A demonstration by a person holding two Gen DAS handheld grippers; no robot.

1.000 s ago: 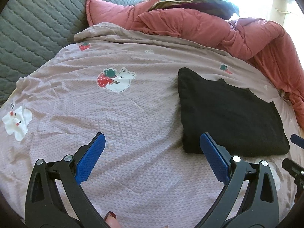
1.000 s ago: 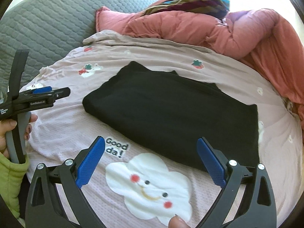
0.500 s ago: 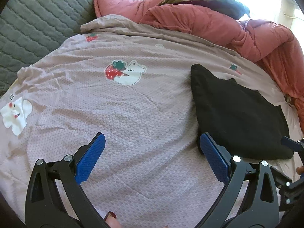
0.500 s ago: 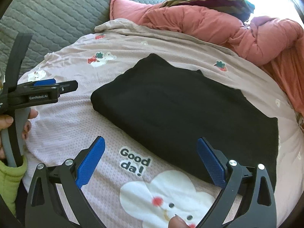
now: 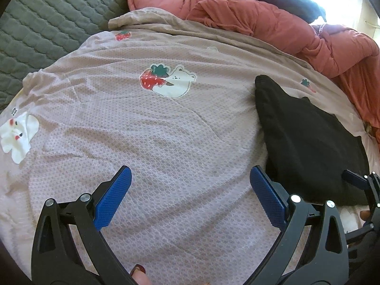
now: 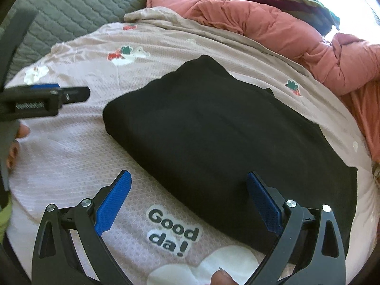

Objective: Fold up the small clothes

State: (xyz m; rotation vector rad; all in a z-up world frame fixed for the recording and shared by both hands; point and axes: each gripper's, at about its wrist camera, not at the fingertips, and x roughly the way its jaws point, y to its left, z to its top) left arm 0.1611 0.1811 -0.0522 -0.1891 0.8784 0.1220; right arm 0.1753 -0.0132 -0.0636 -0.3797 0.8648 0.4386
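Observation:
A black folded garment [image 6: 228,137] lies flat on the pink printed bedsheet [image 6: 78,156]. In the left wrist view it [image 5: 306,140] lies at the right. My right gripper [image 6: 188,197] is open and empty, its jaws wide apart just in front of the garment's near edge. My left gripper [image 5: 190,192] is open and empty over bare sheet, left of the garment. The left gripper shows from the side in the right wrist view [image 6: 47,99], apart from the garment.
A rumpled red-pink duvet [image 6: 273,23] with a dark striped cloth [image 6: 285,2] on it lies at the back and right. A grey quilted headboard [image 5: 42,23] stands at the back left. The sheet has a bear-and-strawberry print [image 5: 168,80] and "Good da!" lettering [image 6: 173,232].
Both grippers have moved forward and lower toward the sheet. The garment now looks larger and nearer to the right gripper. Both stay open.

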